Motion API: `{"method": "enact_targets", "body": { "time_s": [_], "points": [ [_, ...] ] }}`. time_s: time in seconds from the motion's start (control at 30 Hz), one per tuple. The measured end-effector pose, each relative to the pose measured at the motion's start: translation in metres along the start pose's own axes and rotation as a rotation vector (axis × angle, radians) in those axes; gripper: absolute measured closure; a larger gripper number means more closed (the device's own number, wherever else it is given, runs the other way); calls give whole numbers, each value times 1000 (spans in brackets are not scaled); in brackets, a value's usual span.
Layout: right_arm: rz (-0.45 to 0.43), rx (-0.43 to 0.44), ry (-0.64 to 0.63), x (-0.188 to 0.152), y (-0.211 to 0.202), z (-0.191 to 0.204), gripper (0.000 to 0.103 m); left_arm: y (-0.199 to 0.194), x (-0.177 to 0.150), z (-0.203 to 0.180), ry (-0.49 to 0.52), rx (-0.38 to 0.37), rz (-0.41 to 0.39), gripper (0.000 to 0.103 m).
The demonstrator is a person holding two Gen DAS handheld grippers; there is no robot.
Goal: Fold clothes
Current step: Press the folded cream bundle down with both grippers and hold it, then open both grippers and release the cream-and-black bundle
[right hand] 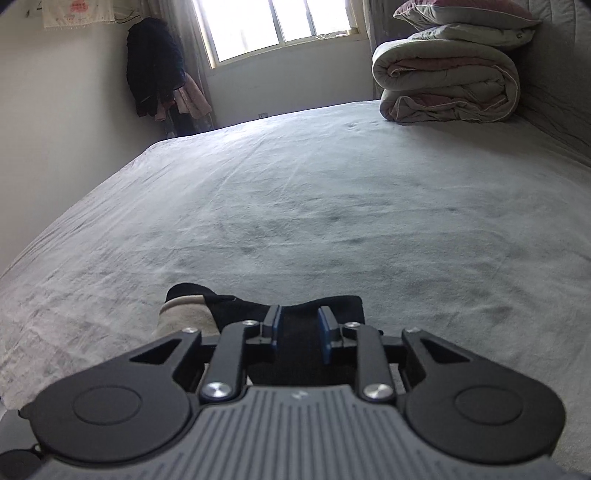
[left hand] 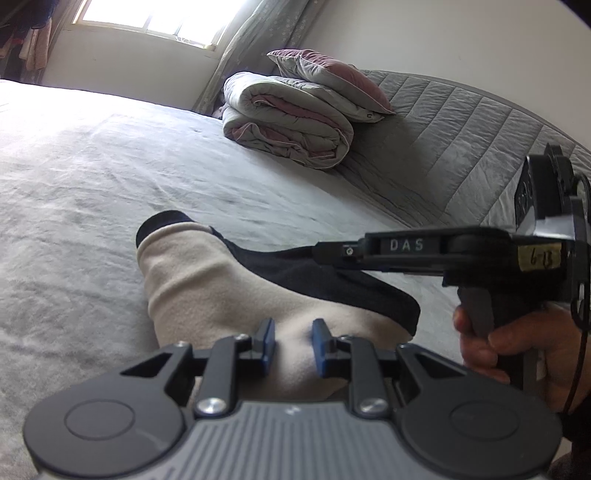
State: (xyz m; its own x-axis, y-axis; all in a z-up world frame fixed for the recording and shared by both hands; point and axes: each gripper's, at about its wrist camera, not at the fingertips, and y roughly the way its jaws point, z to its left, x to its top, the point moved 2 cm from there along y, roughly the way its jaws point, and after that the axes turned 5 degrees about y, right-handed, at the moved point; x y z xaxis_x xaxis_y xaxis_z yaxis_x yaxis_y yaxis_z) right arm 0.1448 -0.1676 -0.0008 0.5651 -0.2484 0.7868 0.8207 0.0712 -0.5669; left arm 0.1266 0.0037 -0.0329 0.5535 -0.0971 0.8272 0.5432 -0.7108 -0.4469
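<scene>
Both your tongs stand spread: your left gripper [left hand: 293,345] hovers over the garment's [left hand: 221,291] beige side, your right gripper [right hand: 300,334] over its black edge, on the bed [right hand: 332,206].

- Your left wrist camera sits low over the bed [left hand: 92,177], close behind the left claw [left hand: 293,345] at the bottom of the frame, and faces the headboard [left hand: 461,140] at upper right.
- Your right wrist camera sits just as low and close behind the right claw [right hand: 299,334], facing straight across the bed toward the window [right hand: 277,26] at the top.
- Both views share the garment [left hand: 221,288], the folded quilt [left hand: 288,125] with the pillow [left hand: 332,77] on it, and the window.
- Your left view also catches the right claw from the side at middle right.
</scene>
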Motion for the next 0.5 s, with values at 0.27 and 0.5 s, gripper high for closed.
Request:
{"method": "enact_targets", "body": {
  "time_s": [0.27,0.5],
  "points": [
    [-25,-27,-61,-21,8,-10,78,0,27,29,-29,148,-64,81],
    [1,8,-7,-21,16,-27,81,36,23,46,-13,227,-19,80]
  ]
}}
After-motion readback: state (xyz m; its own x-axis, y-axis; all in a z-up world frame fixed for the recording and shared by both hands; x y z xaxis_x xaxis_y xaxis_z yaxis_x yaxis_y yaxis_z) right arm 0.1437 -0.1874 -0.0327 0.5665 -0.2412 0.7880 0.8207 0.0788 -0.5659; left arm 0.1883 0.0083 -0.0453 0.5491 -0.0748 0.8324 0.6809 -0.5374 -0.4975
